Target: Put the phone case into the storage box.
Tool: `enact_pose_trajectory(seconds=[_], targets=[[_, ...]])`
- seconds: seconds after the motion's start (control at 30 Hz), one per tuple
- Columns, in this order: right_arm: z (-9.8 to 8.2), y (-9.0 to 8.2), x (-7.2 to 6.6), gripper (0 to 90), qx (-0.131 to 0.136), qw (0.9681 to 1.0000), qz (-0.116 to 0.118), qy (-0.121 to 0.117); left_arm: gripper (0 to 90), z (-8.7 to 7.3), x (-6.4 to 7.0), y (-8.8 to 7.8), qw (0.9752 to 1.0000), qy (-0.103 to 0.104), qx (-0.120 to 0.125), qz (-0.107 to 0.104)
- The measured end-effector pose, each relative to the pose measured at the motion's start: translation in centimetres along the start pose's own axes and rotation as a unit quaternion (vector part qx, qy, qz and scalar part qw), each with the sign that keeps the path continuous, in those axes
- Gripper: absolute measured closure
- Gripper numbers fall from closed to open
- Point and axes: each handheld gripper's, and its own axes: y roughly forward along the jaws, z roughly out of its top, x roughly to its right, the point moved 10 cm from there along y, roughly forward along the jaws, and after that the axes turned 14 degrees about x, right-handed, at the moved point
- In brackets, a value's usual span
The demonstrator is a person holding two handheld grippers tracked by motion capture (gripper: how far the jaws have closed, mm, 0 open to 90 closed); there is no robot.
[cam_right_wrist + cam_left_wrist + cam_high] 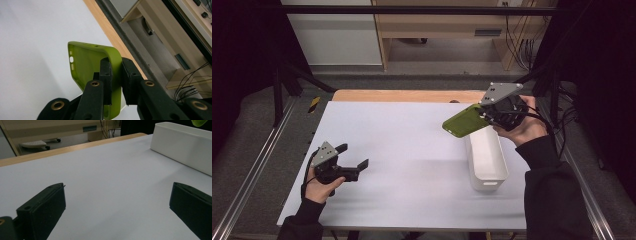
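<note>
Black left gripper (353, 156): jaws wide apart, nothing between, low over white table (412, 150).
Right gripper (115, 75): clamped on green phone case's (87, 62) side wall, visible close up; held above white bin's (486, 165) far end.
Room: bare tabletop between hands; wooden edge (407, 95) beyond.

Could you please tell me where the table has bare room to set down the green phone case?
The white table is bare between the left gripper and the white bin, and along the far wooden edge. The crowded part is the right side, where the right gripper holds the green phone case above the bin.
</note>
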Motion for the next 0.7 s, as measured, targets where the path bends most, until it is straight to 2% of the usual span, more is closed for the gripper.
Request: enact_pose_trajectory(seconds=[0.4,0.7], targets=[[-0.4,0.0,0.8,79.9,-0.014,0.9997,-0.009,-0.018,0.0,0.0,0.0,0.0,1.0,0.0,0.001,0.0],[-0.5,-0.1,1.4,79.8,-0.02,0.9989,-0.012,-0.041,0.0,0.0,0.0,0.0,1.0,0.001,0.001,0.0]])
